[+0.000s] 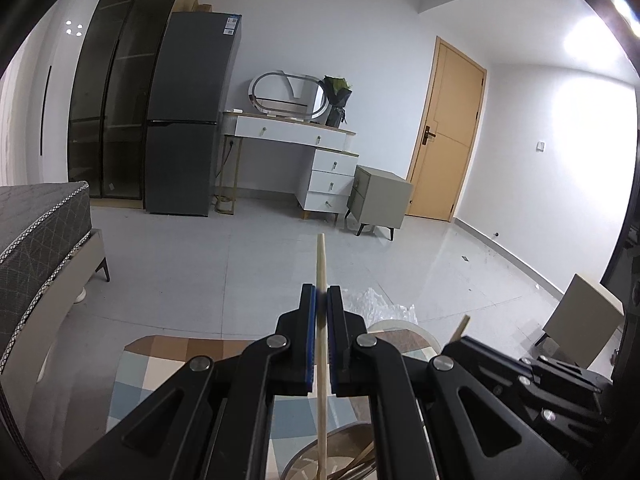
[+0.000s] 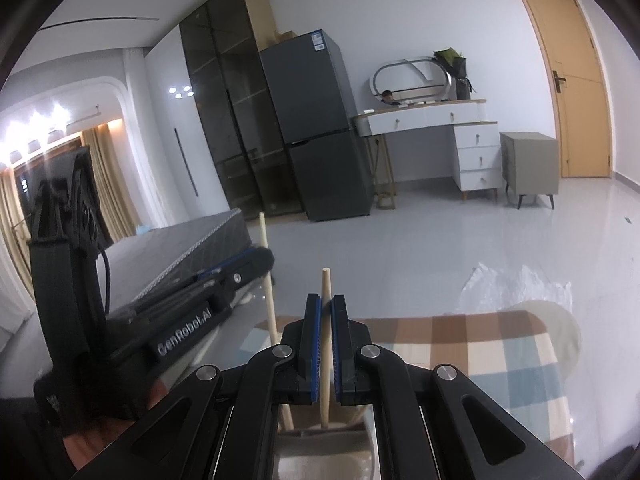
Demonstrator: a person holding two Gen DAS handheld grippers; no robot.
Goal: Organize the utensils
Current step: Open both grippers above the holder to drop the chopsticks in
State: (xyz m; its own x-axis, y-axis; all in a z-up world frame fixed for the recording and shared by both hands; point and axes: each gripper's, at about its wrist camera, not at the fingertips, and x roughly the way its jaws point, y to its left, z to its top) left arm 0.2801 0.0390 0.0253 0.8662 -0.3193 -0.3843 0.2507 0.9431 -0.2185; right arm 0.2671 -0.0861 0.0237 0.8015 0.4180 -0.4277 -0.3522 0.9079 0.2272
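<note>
My left gripper [image 1: 321, 294] is shut on a pale wooden chopstick [image 1: 320, 264] that stands nearly upright between its blue pads. The stick's lower end reaches down to a round holder [image 1: 304, 456], where several other chopsticks [image 1: 360, 462] lie. My right gripper [image 2: 326, 300] is shut on a second wooden chopstick [image 2: 326, 284], also upright, with its lower end at the mouth of the holder [image 2: 320, 452]. The two grippers are side by side. The left gripper [image 2: 266, 258] with its stick [image 2: 268, 296] shows in the right wrist view, and the right gripper [image 1: 460, 344] in the left wrist view.
The holder stands on a glass-topped table with a checked cloth [image 2: 480, 352]. Crumpled clear plastic [image 1: 380, 304] lies at the table's far edge. A bed [image 1: 36, 240] is on the left. A fridge [image 1: 188, 128], a dressing table [image 1: 304, 136] and a door [image 1: 448, 132] line the far wall.
</note>
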